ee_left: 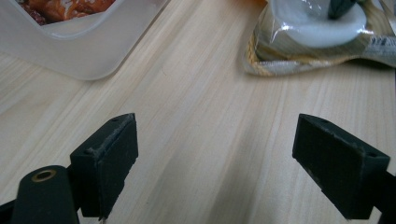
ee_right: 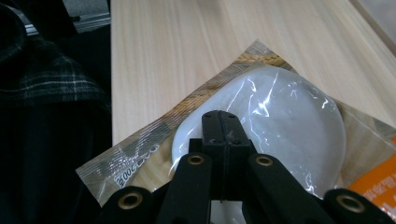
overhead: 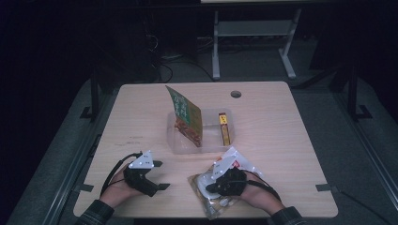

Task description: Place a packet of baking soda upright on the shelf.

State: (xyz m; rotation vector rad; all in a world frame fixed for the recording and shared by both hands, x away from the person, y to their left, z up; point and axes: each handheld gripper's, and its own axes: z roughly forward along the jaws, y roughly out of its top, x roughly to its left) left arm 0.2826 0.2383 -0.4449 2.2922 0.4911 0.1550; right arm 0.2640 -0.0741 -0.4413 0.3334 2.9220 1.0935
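Sealed clear packet (overhead: 220, 187) holding white disc, near table (overhead: 291, 154) edge at 6 o'clock. Light, crinkly, slippery film; best taken by flat seam. Right gripper (ee_right: 223, 122) shut over it; left gripper (ee_left: 229, 158) wide, empty.

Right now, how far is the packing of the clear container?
Done: a green pouch and a yellow box already stand in the clear container. In hand: the right gripper is shut on the clear-wrapped white food packet at the table's near edge. Left: getting that packet into the container. The left gripper waits open.
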